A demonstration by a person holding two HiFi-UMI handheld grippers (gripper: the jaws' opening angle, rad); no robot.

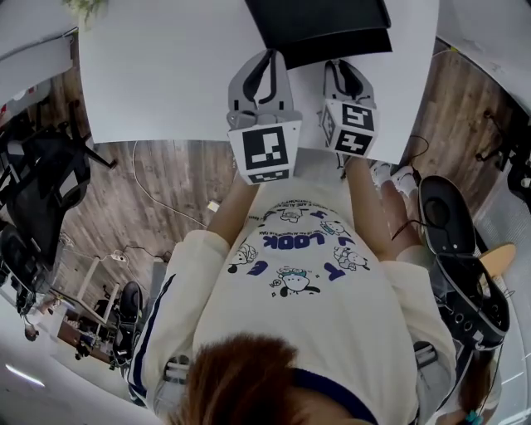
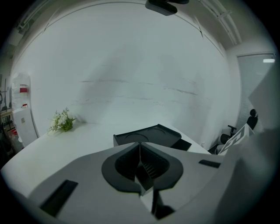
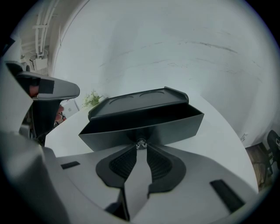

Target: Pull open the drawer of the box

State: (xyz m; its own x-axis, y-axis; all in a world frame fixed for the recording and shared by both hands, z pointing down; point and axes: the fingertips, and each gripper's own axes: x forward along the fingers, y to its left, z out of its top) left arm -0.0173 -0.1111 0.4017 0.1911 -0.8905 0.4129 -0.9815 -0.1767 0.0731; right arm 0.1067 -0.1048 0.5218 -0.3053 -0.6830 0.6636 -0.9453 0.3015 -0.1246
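Note:
A black box (image 1: pixel 319 18) stands on the white table (image 1: pixel 166 75) at its far middle, with its drawer (image 3: pixel 144 127) pulled out toward me. My right gripper (image 3: pixel 140 147) is shut on the small metal drawer knob (image 3: pixel 140 143) at the drawer front; in the head view this right gripper (image 1: pixel 347 65) reaches the box's near edge. My left gripper (image 1: pixel 267 56) hovers beside it, to the left, touching nothing. In the left gripper view the left gripper (image 2: pixel 140 151) has its pads pressed together and empty, and the box (image 2: pixel 148 135) lies just ahead to the right.
A small bunch of white flowers (image 2: pixel 62 120) sits at the table's far left. The table's near edge (image 1: pixel 166 139) curves right in front of the person. Office chairs (image 1: pixel 41 178) and another black chair (image 1: pixel 452 216) stand on the wooden floor on both sides.

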